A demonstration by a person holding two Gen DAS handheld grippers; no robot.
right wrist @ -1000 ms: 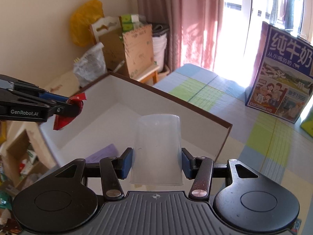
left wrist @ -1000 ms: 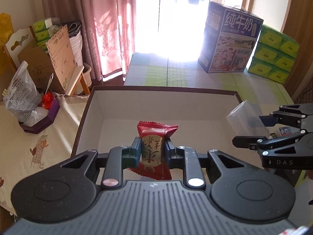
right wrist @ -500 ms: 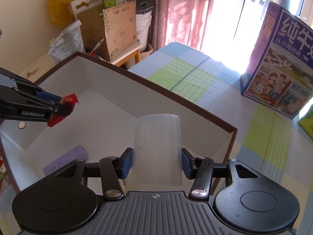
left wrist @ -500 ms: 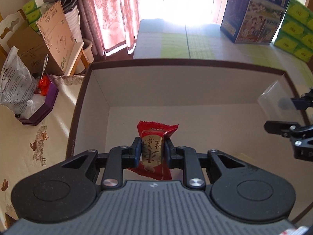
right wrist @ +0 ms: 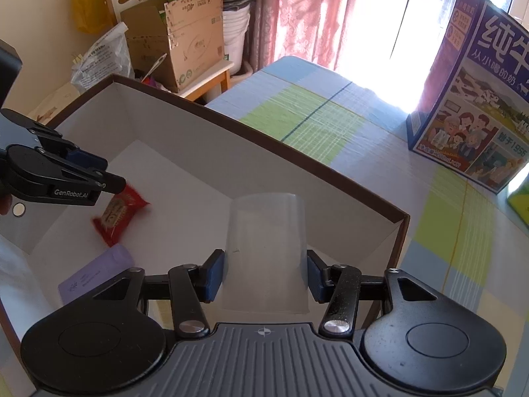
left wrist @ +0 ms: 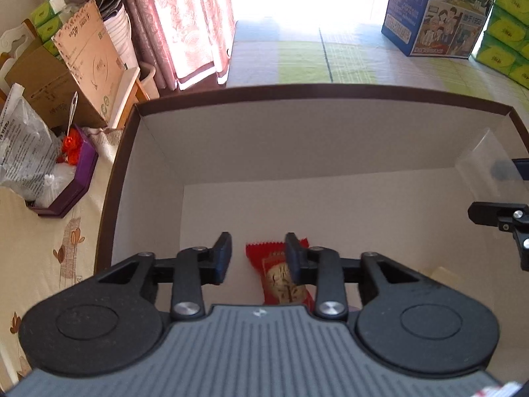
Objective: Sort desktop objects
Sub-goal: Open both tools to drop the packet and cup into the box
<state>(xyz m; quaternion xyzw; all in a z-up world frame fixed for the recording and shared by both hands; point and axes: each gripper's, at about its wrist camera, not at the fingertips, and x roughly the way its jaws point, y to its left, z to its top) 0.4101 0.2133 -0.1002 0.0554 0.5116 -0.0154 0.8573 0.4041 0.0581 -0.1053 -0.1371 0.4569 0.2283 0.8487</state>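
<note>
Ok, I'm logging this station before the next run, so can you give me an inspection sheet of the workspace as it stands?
Surface: checked tablecloth, sunlit.
Job's things: red snack packet, blurred, and purple pack inside the open box; clear plastic cup held over it.
Clutter: milk carton, cardboard boxes, plastic bag.
Grippers: left hand-held gripper open above the packet; right hand-held gripper shut on the cup.
Cables: nothing seen.
Surroundings: pink curtains, bright window.
</note>
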